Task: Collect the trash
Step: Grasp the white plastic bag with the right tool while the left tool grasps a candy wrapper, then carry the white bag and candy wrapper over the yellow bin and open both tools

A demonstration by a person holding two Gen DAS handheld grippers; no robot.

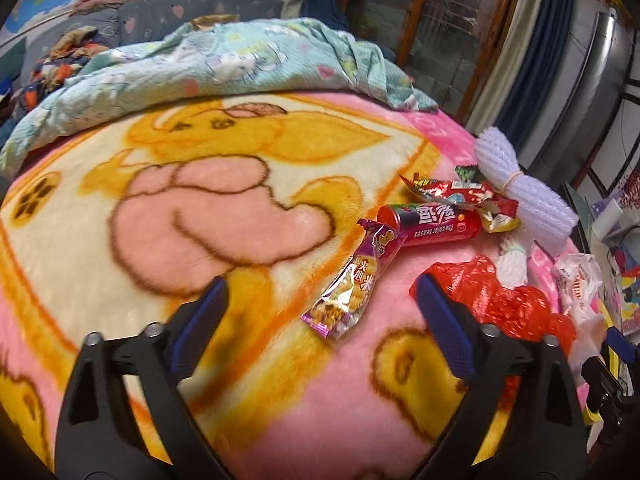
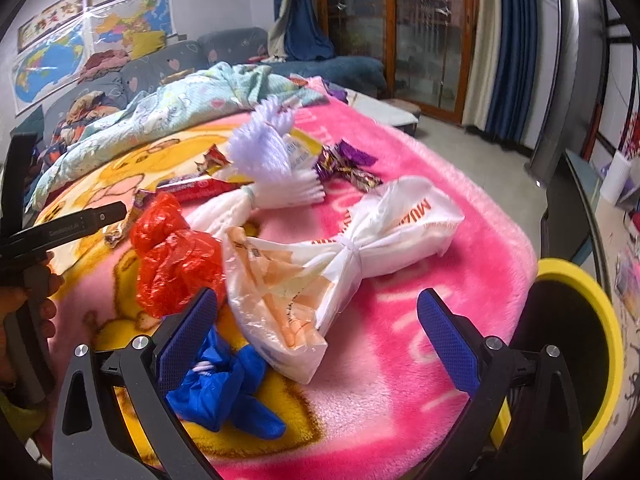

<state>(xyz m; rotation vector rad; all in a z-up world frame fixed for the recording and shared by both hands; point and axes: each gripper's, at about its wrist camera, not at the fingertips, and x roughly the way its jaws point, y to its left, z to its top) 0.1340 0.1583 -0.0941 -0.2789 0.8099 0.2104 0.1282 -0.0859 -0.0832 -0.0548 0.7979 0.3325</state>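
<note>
Trash lies on the pink blanket (image 1: 256,420). From the left wrist, a purple snack wrapper (image 1: 352,284) sits between the wide-open left gripper (image 1: 320,308) fingers, with a red tube (image 1: 430,222) and red bag (image 1: 504,300) beside it. From the right wrist, the right gripper (image 2: 318,320) gapes empty over a knotted white bag (image 2: 340,256); a blue bag (image 2: 224,388) touches its left finger. A yellow-rimmed bin (image 2: 600,340) stands past the bed's edge.

A lived-in home bedroom is showing here: a bed (image 2: 440,216) wearing a pink cartoon blanket (image 1: 200,208), maps (image 2: 52,64) hanging on the wall, blue curtains (image 2: 512,40) framing glass doors (image 2: 432,28).
</note>
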